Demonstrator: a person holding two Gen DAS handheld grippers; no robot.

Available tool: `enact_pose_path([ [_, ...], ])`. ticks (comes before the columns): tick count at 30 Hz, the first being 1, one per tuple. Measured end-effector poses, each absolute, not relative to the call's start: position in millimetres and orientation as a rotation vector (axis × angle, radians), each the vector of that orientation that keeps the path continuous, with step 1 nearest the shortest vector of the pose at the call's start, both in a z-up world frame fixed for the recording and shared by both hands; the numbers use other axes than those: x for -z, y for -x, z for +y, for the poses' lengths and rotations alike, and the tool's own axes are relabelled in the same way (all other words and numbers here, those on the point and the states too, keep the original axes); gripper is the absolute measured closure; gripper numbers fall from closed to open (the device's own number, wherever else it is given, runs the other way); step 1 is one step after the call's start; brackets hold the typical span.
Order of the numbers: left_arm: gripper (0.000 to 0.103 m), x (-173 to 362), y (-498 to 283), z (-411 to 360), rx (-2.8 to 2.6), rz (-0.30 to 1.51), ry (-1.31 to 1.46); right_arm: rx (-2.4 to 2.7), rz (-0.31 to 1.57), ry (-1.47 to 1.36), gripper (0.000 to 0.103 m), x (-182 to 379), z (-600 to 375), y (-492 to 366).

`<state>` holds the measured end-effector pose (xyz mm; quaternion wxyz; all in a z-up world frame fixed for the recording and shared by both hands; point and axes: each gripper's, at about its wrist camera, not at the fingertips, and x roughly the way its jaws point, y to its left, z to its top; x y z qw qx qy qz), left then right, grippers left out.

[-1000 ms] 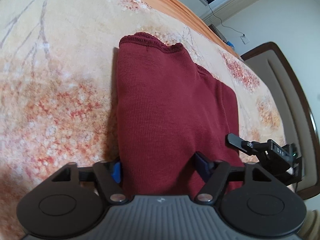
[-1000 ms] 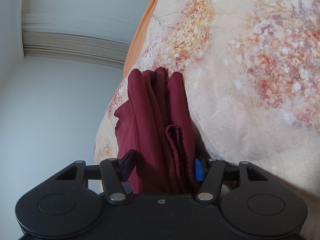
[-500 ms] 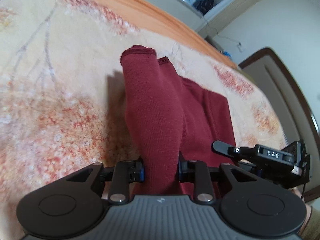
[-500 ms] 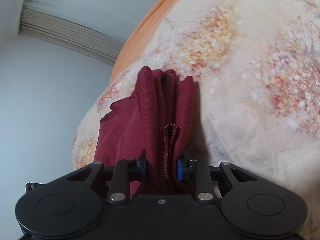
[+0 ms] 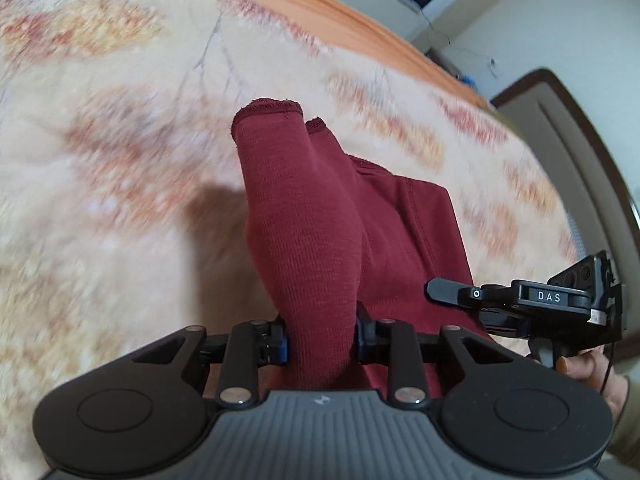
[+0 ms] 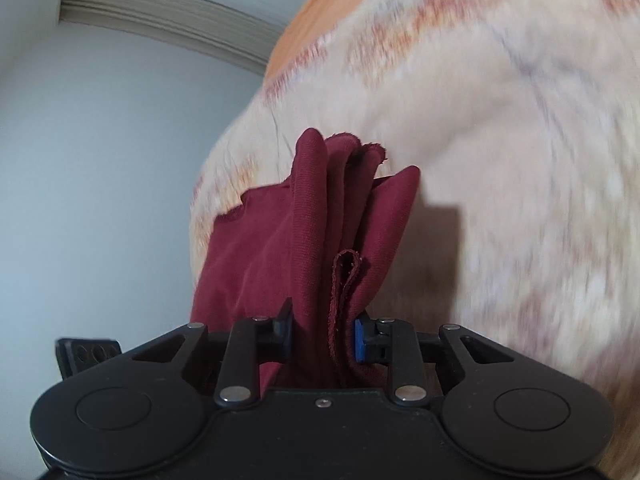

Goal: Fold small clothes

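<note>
Pinching bunched maroon rib-knit garment (image 5: pixel 316 240) – left gripper (image 5: pixel 321 338) & right gripper (image 6: pixel 322 328) jaws clamped on folds.

Bare bedspread (image 5: pixel 120 184) lies open from 9 to 12 o'clock of the dark red garment (image 5: pixel 320 232). At 3 o'clock the right gripper (image 5: pixel 440 294) crowds in; at 1 o'clock the headboard (image 5: pixel 580 128) closes that side.

Both tongs are matte black plastic, the left tongs (image 5: pixel 321 338) on a grey ribbed body and the right tongs (image 6: pixel 321 334) on a smooth black one, each with two round discs, silver pivot screws, blue finger pads (image 6: pixel 359 339) and, on the right one's side, a white "DAS" label.
</note>
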<state>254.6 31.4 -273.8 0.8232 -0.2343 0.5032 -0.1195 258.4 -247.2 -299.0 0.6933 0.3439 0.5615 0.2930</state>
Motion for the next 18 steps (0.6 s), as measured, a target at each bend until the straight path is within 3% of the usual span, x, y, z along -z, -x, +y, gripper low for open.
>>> enact_pose_path([
  [6, 0.065, 325, -237, 44, 0.293, 1.072, 0.456, -0.582, 1.223, -0.822, 0.073, 345, -242, -228],
  [14, 0.053, 298, -221, 67, 0.258, 1.086, 0.46, -0.545, 1.21, -0.723, 0.064, 319, -250, -231],
  [16, 0.046, 284, -213, 68, 0.221, 1.092, 0.462, -0.518, 1.192, -0.698, 0.064, 303, -260, -227],
  [18, 0.023, 267, -206, 63, 0.196, 1.079, 0.455, -0.505, 1.159, -0.672, 0.062, 281, -268, -221],
])
